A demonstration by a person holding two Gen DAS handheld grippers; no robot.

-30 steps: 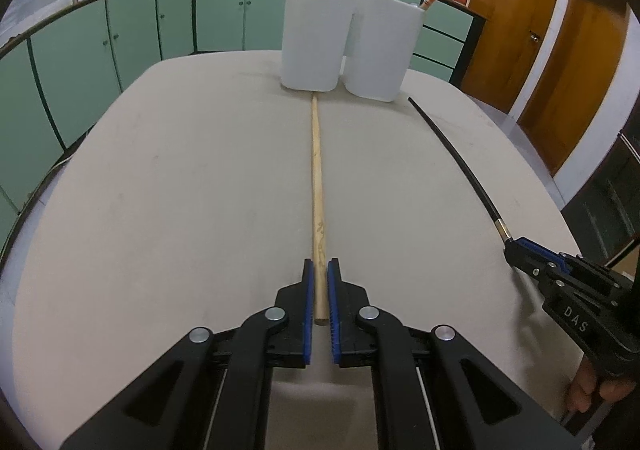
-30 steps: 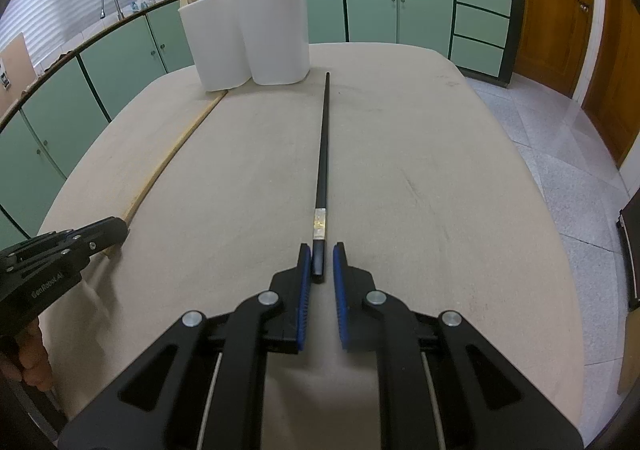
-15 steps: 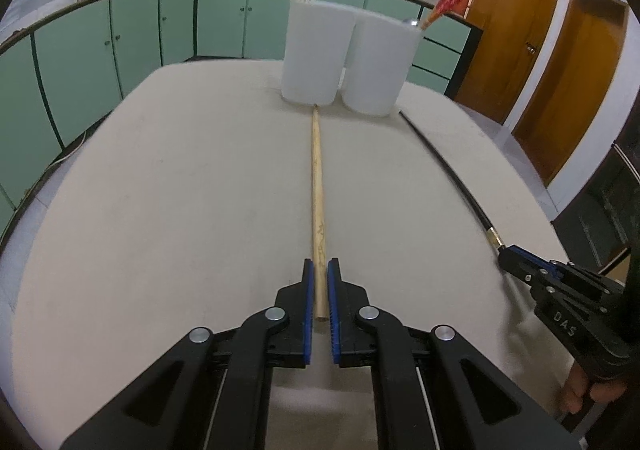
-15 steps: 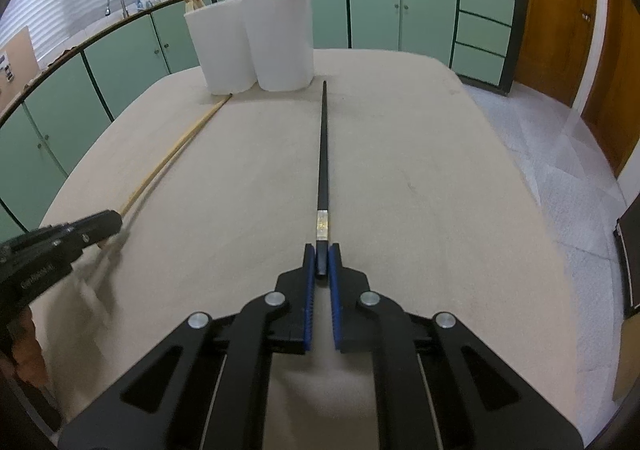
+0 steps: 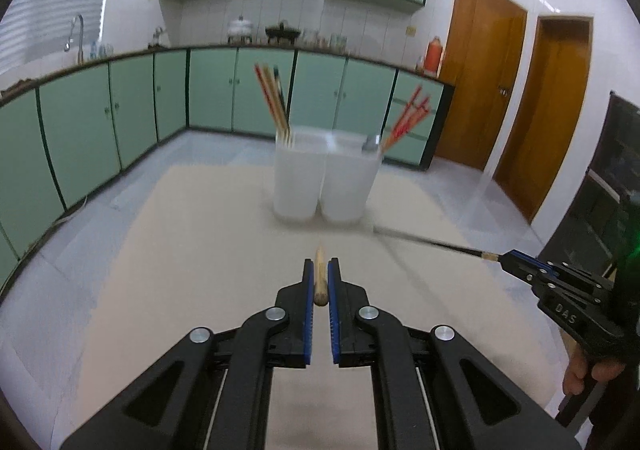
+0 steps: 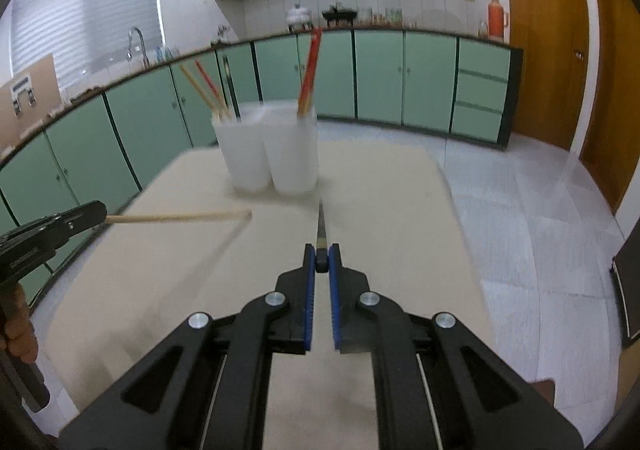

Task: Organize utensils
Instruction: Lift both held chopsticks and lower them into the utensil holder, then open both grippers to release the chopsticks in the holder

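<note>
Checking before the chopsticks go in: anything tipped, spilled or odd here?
Nothing stands out. Both white plastic holders stand upright on the beige table; the wooden chopstick and black chopstick are each gripped.

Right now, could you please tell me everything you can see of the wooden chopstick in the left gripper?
The wooden chopstick is a long, thin, pale stick, seemingly bare wood, with a rounded butt end. The left gripper is shut on that butt, its blue-padded fingers clamping both sides. It is lifted off the table, roughly level, its slimmer tip pointing toward the two white holders. Only the fingers touch it; motion blur softens the tip.
</note>
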